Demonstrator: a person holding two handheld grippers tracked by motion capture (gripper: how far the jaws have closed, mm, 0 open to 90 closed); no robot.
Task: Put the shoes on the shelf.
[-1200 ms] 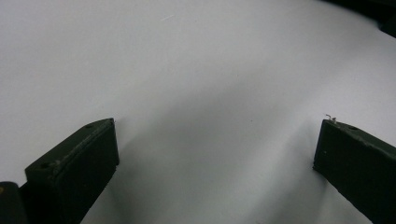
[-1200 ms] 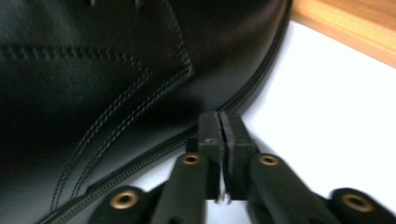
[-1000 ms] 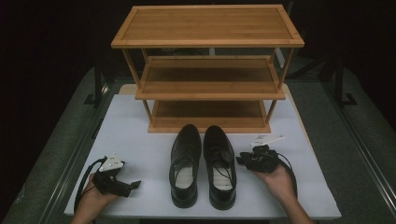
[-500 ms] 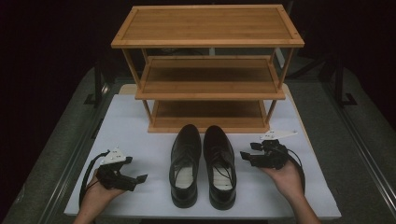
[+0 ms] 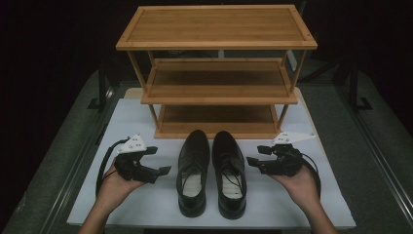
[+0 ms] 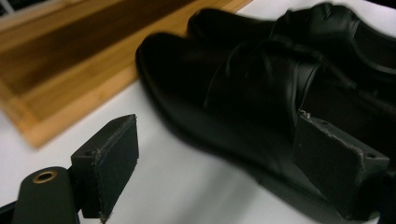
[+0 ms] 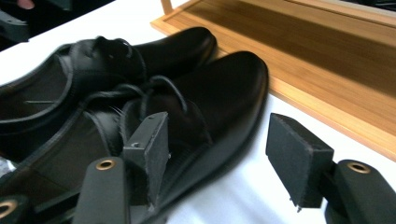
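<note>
Bare white table (image 5: 146,204) lies open on both outer sides of the pair of black leather lace-up shoes (image 5: 212,170). Just behind their toes, the three-tier bamboo shoe rack (image 5: 216,83) blocks the way; its shelves stand bare.

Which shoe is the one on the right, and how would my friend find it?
Find the wooden rack at the back of the white table. Two black shoes stand side by side before its bottom shelf, toes toward it. The right shoe is the one nearer the right gripper, and its laces show more plainly than those of the left shoe.
</note>
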